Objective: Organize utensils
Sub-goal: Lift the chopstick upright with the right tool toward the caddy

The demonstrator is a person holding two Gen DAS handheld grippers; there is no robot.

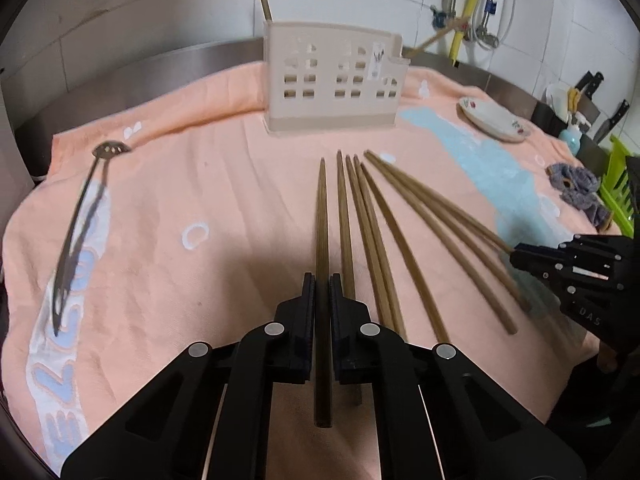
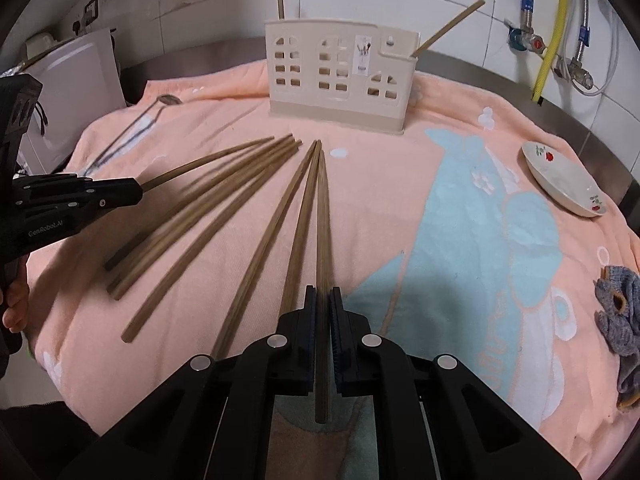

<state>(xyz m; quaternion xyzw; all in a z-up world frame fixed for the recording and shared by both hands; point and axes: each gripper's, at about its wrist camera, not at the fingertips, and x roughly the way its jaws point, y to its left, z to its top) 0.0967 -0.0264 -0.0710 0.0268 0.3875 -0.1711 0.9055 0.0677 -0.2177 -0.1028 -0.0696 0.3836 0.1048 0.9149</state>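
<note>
Several wooden chopsticks (image 1: 376, 236) lie fanned on a peach towel (image 1: 200, 184). My left gripper (image 1: 322, 284) is shut on one chopstick (image 1: 322, 220) that points toward the beige utensil holder (image 1: 334, 80). My right gripper (image 2: 322, 296) is shut on another chopstick (image 2: 322, 216), also pointing at the holder (image 2: 340, 76). Two chopsticks stand in the holder, one at each end. The right gripper shows at the right edge of the left wrist view (image 1: 516, 256); the left gripper shows at the left of the right wrist view (image 2: 138, 192). A metal slotted spoon (image 1: 76, 224) lies at the left.
A white flowered dish (image 2: 564, 180) sits on the towel at the right. A grey knitted cloth (image 2: 618, 312) lies near the right edge. Knives (image 1: 592, 92) and a green rack (image 1: 618, 184) stand at the far right. A tiled wall with pipes (image 2: 556, 24) is behind.
</note>
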